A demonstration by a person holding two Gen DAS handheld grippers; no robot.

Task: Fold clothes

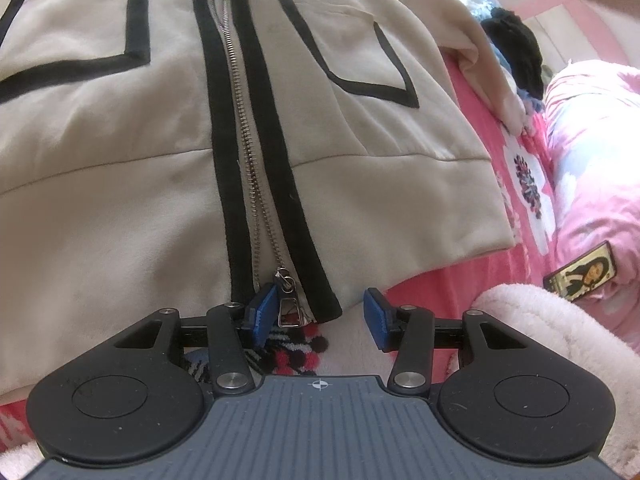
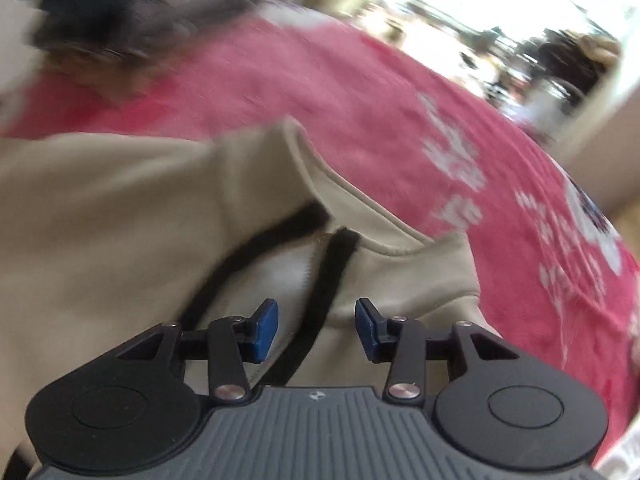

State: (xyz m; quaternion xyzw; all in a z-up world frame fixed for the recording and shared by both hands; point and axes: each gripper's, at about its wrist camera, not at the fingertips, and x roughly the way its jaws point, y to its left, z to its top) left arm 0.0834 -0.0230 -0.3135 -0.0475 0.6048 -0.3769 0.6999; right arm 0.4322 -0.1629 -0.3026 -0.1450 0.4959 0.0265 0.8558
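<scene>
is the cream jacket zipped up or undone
Zipped, as far as shown: on the cream jacket the zipper teeth mesh up to the frame's top. Its collar end: cannot tell.

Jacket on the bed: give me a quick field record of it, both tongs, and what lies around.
garment: cream jacket with black trim, spread front-up on a pink blanket
zipper: zip closed, slider at the hem
left tongs: left tongs open, at the hem, straddling the zip pull, gripping nothing
right tongs: right tongs open, over the jacket's black trim; view blurred
nearby: dark clothes past the sleeve; small picture on pink bedding
fold: not started
</scene>
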